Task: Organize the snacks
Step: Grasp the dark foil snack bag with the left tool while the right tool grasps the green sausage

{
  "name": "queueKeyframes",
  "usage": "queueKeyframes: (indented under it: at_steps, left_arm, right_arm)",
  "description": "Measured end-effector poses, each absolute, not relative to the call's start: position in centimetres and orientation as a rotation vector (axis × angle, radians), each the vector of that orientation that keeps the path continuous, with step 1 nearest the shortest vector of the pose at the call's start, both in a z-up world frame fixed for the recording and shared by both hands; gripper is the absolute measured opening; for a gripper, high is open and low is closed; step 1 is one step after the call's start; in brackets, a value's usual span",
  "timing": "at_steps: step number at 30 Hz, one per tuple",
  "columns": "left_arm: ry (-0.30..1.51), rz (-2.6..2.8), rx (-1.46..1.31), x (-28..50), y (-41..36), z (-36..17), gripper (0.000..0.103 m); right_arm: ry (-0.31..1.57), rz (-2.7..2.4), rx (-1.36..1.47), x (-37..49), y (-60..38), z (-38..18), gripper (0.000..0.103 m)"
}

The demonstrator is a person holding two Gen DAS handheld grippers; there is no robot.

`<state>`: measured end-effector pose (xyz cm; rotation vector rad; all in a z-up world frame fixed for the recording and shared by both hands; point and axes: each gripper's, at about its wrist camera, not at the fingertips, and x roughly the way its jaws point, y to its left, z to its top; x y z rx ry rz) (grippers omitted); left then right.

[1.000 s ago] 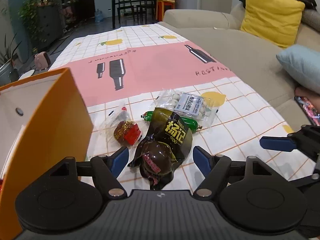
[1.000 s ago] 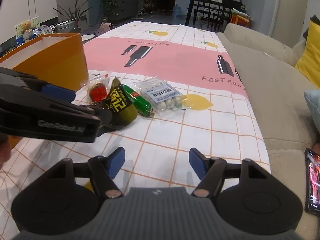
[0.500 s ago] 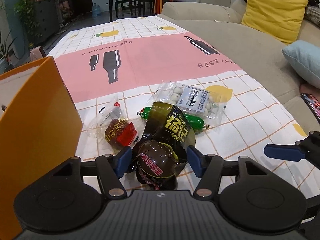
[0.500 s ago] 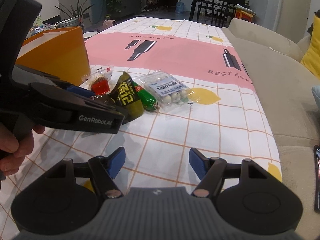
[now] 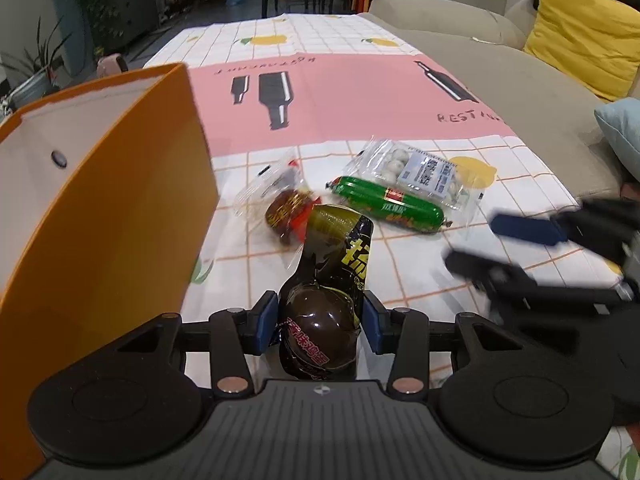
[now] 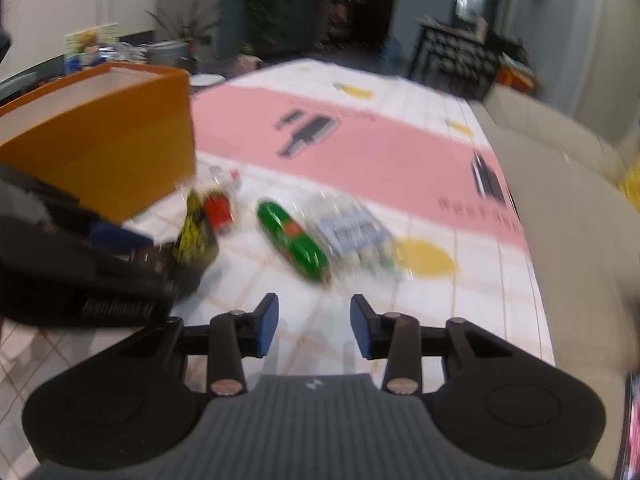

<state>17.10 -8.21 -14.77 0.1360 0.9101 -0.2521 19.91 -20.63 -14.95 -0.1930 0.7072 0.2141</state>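
My left gripper (image 5: 320, 322) has its jaws closing around a dark egg snack packet (image 5: 324, 304). Both blue pads touch the packet's sides, and its black-and-yellow top (image 6: 196, 236) stands up ahead of them. An open orange box (image 5: 100, 200) stands close on the left. Beyond the packet lie a red-brown snack in clear wrap (image 5: 288, 208), a green sausage (image 5: 388, 204) and a clear bag of white balls (image 5: 420, 168). My right gripper (image 6: 314, 326) hovers over the cloth short of the green sausage (image 6: 292, 240). Its jaws are closing with nothing between them.
A checked and pink tablecloth (image 5: 340, 92) covers the table. A beige sofa (image 5: 520, 80) runs along the right edge with a yellow cushion (image 5: 580, 32) and a blue cushion (image 5: 620, 132). A phone (image 6: 632, 420) lies on the sofa at the near right.
My left gripper's jaws narrowed and came onto the dark packet, whose top now stands up. My right gripper's jaws narrowed a lot and it swung closer to the snacks, blurring its view.
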Motion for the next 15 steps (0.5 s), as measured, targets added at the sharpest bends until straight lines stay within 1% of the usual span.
queueKeyframes:
  at_steps: [2, 4, 6, 11, 13, 15]
  left_arm:
    - [0.923, -0.244, 0.117, 17.0, -7.7, -14.7, 0.059]
    - [0.934, -0.244, 0.111, 16.7, -7.5, -14.6, 0.067]
    - [0.947, -0.254, 0.114, 16.4, -7.4, -14.5, 0.070]
    - [0.956, -0.276, 0.127, 15.8, -7.2, -14.6, 0.075]
    - [0.972, -0.288, 0.139, 15.7, -7.3, -14.7, 0.080]
    - [0.999, -0.301, 0.135, 15.6, -7.2, -14.9, 0.082]
  right_arm:
    - [0.679, 0.242, -0.237, 20.8, -20.0, -15.0, 0.033]
    - [0.663, 0.270, -0.276, 21.6, -19.6, -15.3, 0.031]
    - [0.652, 0.296, -0.314, 22.4, -19.3, -15.6, 0.031]
    - [0.665, 0.346, -0.378, 24.1, -18.7, -16.4, 0.030]
    - [0.661, 0.351, -0.404, 24.4, -18.4, -16.7, 0.030]
    - [0.657, 0.362, -0.421, 24.5, -18.1, -16.9, 0.031]
